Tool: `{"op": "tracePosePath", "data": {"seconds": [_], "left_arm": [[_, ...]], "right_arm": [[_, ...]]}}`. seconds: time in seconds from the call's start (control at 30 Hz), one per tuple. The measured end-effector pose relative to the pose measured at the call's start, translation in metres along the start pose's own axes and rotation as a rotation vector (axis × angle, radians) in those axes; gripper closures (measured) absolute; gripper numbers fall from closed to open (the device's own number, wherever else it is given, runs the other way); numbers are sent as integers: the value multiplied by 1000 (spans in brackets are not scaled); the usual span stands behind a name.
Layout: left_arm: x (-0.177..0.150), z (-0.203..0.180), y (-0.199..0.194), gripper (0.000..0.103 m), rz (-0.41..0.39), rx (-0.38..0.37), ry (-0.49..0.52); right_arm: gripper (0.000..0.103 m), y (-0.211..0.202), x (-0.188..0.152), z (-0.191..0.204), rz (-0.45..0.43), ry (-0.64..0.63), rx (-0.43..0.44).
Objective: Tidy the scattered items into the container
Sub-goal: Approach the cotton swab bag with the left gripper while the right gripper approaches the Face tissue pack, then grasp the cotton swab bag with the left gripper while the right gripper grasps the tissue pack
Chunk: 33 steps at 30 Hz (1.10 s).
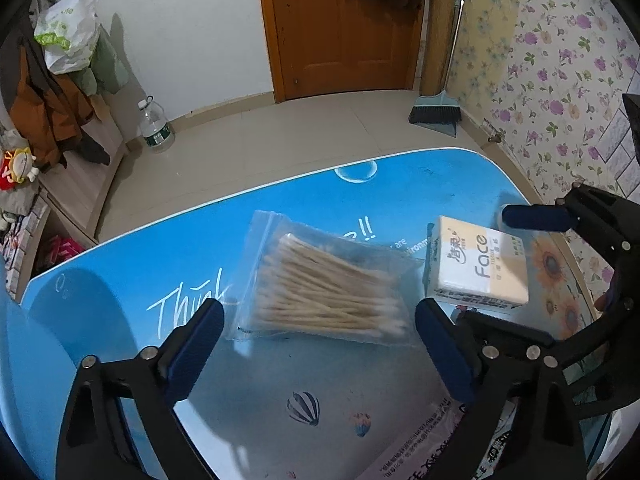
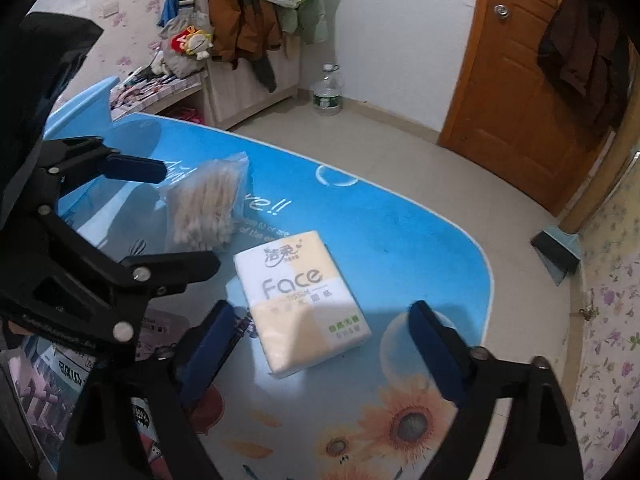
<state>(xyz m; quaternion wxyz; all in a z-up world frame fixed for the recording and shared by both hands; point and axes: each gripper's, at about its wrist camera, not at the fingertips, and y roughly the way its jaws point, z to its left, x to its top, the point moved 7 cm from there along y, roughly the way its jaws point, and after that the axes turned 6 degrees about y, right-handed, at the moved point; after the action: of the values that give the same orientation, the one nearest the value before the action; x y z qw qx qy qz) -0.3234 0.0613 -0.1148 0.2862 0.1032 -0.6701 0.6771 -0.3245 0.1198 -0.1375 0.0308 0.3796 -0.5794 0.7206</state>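
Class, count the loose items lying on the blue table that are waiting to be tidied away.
2. A clear zip bag of wooden cotton swabs lies mid-table; a cream "Face" tissue pack lies beside it. Others may be hidden out of frame.

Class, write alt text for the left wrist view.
The open left gripper hovers over a clear bag of cotton swabs on a blue table. A tissue pack lies right of it, near the right gripper.
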Motion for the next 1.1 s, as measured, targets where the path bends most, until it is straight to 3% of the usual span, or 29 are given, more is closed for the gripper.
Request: {"op": "tracePosePath", "data": {"seconds": [0.13,0.33,0.63,1.1], "left_arm": [[-3,1,5,14,9,-12,-10],[-2,-2,4,24,-8,-29,-2],[-5,-4,1,28,-18,-31,4],[-9,-1,-5,37,-28,-29,23]], "right_arm": [[20,2,3,2,-4,-2,18],[34,-1,4,8,-7,-12,58],[48,-5,3,10,-10,-27,74],[52,-13,-6,14,-12,-16,72]]}}
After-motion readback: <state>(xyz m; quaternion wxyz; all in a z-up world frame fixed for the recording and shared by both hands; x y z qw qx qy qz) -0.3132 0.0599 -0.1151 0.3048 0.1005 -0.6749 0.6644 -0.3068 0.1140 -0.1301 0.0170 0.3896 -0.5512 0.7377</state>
